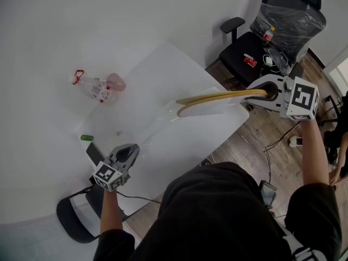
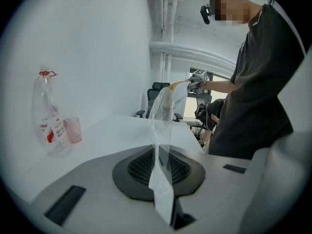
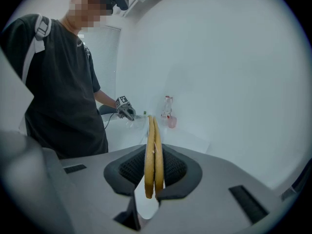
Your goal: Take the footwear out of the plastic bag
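White table (image 1: 179,75), bottle (image 1: 93,86) and pink cup (image 1: 117,82), black chair (image 1: 234,56), left tongs (image 1: 129,152) pinching plastic bag (image 2: 163,126), right tongs (image 1: 263,94) gripping footwear (image 1: 212,98)

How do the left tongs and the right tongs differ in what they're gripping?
The left tongs pinch the thin, clear plastic bag; the right tongs clamp the thicker, yellow-edged footwear. The left tongs are over the table; the right tongs are beyond its edge. Both are shut, facing each other.

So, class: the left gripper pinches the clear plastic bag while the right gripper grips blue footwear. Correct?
No: the footwear is yellow-edged, not blue, as the right gripper view shows. The left gripper does pinch the clear plastic bag, and the right gripper grips the footwear.
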